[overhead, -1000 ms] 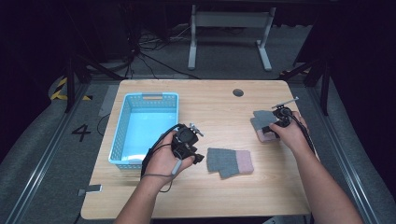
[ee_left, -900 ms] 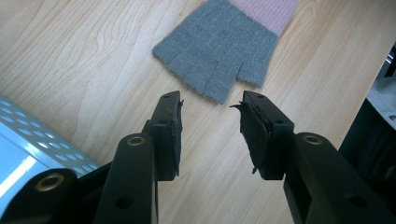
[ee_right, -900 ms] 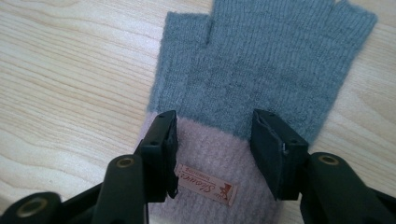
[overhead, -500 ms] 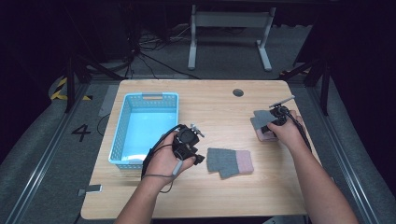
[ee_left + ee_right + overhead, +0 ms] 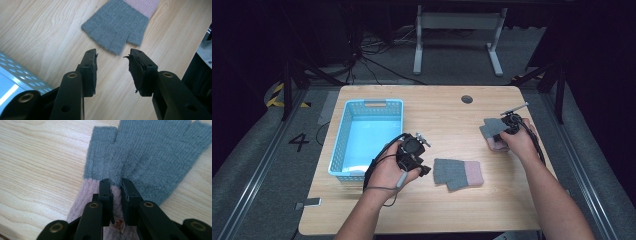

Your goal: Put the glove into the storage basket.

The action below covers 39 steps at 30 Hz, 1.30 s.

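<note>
Two grey fingerless gloves with pink cuffs lie on the wooden table. One glove (image 5: 457, 172) (image 5: 117, 25) rests flat in the middle, just right of my left gripper (image 5: 424, 169) (image 5: 112, 67), which hovers open with nothing between its fingers. The other glove (image 5: 491, 129) (image 5: 150, 157) lies at the right side. My right gripper (image 5: 501, 135) (image 5: 115, 192) has just been closing its jaws, and they now pinch a ridge of this glove's fabric where grey meets pink.
A light blue plastic basket (image 5: 367, 103) (image 5: 10, 77) stands at the table's left, close beside my left hand. A round cable hole (image 5: 467, 99) sits near the far edge. The table's right edge runs close to the right glove.
Both hands have stayed in place. The right gripper's jaws have drawn together onto the glove under them.
</note>
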{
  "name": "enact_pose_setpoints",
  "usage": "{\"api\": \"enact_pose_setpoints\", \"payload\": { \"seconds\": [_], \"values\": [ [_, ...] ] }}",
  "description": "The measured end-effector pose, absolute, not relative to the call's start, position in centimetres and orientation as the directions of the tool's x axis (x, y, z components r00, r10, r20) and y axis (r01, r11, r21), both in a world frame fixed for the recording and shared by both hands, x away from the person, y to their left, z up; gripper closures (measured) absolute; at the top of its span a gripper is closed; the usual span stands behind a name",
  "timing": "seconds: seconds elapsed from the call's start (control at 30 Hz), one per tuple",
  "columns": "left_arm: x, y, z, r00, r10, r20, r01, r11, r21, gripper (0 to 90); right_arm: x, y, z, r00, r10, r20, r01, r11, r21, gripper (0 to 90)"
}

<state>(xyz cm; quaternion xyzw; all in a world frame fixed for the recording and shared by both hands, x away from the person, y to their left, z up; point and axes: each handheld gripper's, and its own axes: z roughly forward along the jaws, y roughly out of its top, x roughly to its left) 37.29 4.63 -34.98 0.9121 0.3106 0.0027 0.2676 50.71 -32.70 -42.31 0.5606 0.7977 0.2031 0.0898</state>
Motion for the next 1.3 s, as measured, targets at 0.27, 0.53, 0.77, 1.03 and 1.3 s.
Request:
{"api": "enact_pose_setpoints", "payload": {
  "seconds": [0.27,0.53,0.77,1.03,1.3],
  "values": [
    [37.3,4.7,-35.0,0.805,0.571,-0.162,0.567,-0.659,0.494,58.4,50.0,-32.8,-41.2,-0.381,0.922,0.064,0.828,0.31,0.468,82.1],
    [37.3,4.6,-35.0,0.807,0.567,-0.162,0.565,-0.663,0.491,58.4,48.8,-32.9,-39.2,-0.418,0.907,0.057,0.789,0.331,0.518,82.0],
    [37.3,4.5,-34.9,0.812,0.561,-0.159,0.558,-0.669,0.491,58.0,46.8,-32.2,-36.6,-0.483,0.874,0.05,0.737,0.375,0.563,81.9],
    [37.2,4.5,-34.8,0.812,0.561,-0.161,0.559,-0.667,0.493,58.1,44.8,-31.1,-34.8,-0.547,0.836,0.047,0.692,0.42,0.588,81.7],
    [37.1,4.6,-34.7,0.809,0.564,-0.163,0.561,-0.66,0.5,58.1,42.9,-30.3,-33.3,-0.613,0.787,0.064,0.649,0.456,0.609,81.7]
  ]
}}
